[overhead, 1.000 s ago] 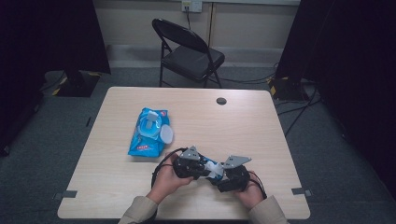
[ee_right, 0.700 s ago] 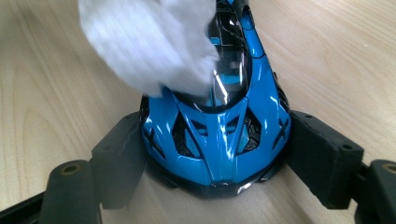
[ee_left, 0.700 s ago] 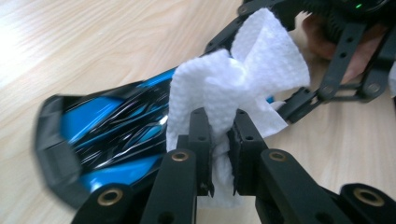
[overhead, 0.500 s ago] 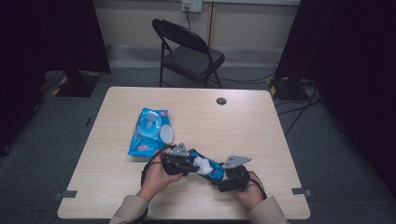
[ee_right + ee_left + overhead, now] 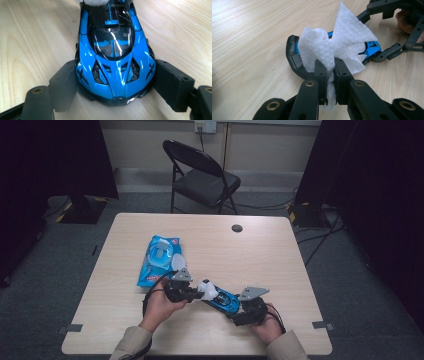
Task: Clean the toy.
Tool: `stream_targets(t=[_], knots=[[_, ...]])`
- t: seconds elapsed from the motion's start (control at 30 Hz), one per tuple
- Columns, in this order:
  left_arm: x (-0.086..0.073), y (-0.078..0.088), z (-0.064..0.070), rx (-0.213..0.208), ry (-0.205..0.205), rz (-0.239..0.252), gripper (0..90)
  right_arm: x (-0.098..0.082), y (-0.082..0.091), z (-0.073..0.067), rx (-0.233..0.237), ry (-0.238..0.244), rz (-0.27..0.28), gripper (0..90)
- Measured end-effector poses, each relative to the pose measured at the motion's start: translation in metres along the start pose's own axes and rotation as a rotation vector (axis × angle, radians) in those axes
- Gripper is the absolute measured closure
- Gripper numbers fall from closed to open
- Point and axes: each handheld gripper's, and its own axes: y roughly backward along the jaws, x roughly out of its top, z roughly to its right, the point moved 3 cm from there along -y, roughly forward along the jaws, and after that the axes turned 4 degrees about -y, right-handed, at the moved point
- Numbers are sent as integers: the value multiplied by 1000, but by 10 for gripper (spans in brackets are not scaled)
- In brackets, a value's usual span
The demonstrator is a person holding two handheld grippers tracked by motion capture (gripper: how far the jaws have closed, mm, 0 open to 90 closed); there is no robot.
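Note:
A blue and black toy car (image 5: 223, 299) lies on the table near the front edge. My right gripper (image 5: 233, 304) is shut on one end of it, and in the right gripper view its pads (image 5: 63, 82) press both flanks of the car (image 5: 112, 50). My left gripper (image 5: 199, 291) is shut on a crumpled white wipe (image 5: 208, 290). In the left gripper view the wipe (image 5: 329, 47) stands up from the left gripper (image 5: 327, 66) and rests on the far end of the car (image 5: 293, 53). The right gripper's fingers (image 5: 384, 53) show beyond it.
A blue pack of wipes (image 5: 160, 260) with its white lid flipped open lies left of centre on the wooden table (image 5: 280, 265). A round cable hole (image 5: 237, 228) sits near the far edge. A black folding chair (image 5: 200, 175) stands behind the table.
My left hand has moved to the left with the wipe, toward the car's far end. The right hand and the car have stayed in place.

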Motion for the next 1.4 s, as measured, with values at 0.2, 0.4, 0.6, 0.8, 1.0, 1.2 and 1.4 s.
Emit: stream_targets(t=[0.2,0.4,0.6,0.8,1.0,1.2,1.4], knots=[[1,3,-2,10,14,8,830,0,0,0,0,0,-1,239],[-1,15,-14,57,38,4,833,0,0,0,0,0,-1,239],[-12,22,-27,83,76,-8,833,0,0,0,0,0,0,239],[-7,32,-26,82,83,38,834,0,0,0,0,0,0,239],[19,34,-10,53,34,90,833,0,0,0,0,0,-1,239],[43,8,18,-19,-33,90,833,0,0,0,0,0,-1,239],[52,-25,38,-83,-56,59,833,0,0,0,0,1,1,239]])
